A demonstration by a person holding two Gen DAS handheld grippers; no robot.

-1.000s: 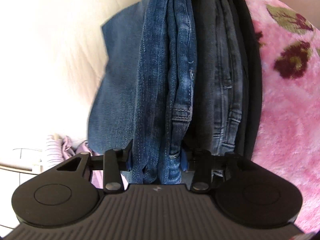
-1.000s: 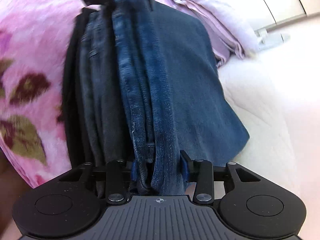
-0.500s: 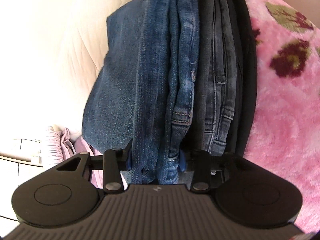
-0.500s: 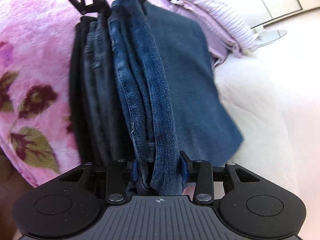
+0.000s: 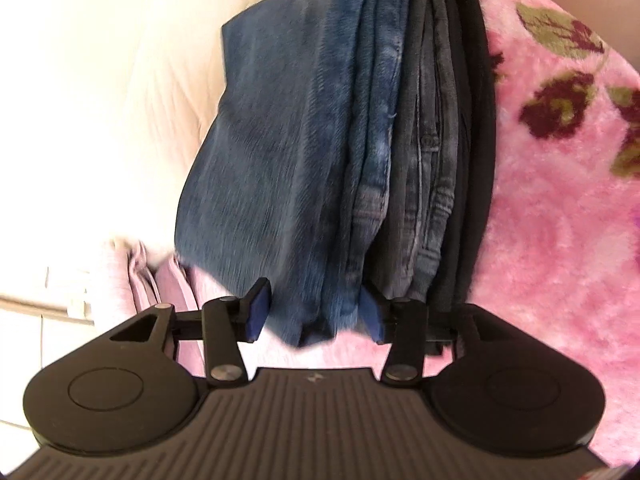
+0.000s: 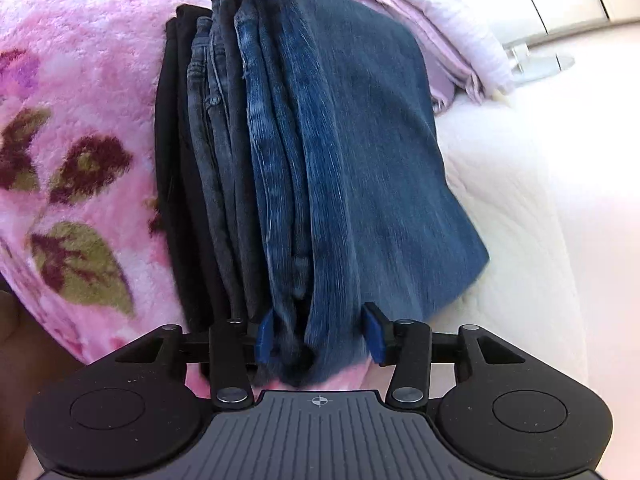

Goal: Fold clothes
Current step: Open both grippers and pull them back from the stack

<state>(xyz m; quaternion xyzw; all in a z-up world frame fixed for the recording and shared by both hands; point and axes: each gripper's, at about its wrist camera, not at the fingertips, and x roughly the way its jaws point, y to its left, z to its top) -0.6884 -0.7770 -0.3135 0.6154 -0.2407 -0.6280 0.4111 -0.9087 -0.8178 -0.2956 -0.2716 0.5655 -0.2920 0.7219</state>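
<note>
Left wrist view shows the left gripper (image 5: 316, 316) spread open around one end of the folded blue denim jeans (image 5: 288, 152), the right gripper (image 6: 320, 338) likewise open at the other end, atop grey and black folded trousers (image 6: 208, 168) on a pink floral fleece blanket (image 6: 80, 80).

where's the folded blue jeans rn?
In both wrist views the blue jeans sit centre frame atop the grey jeans, between both open grippers, pink blanket beside.
</note>
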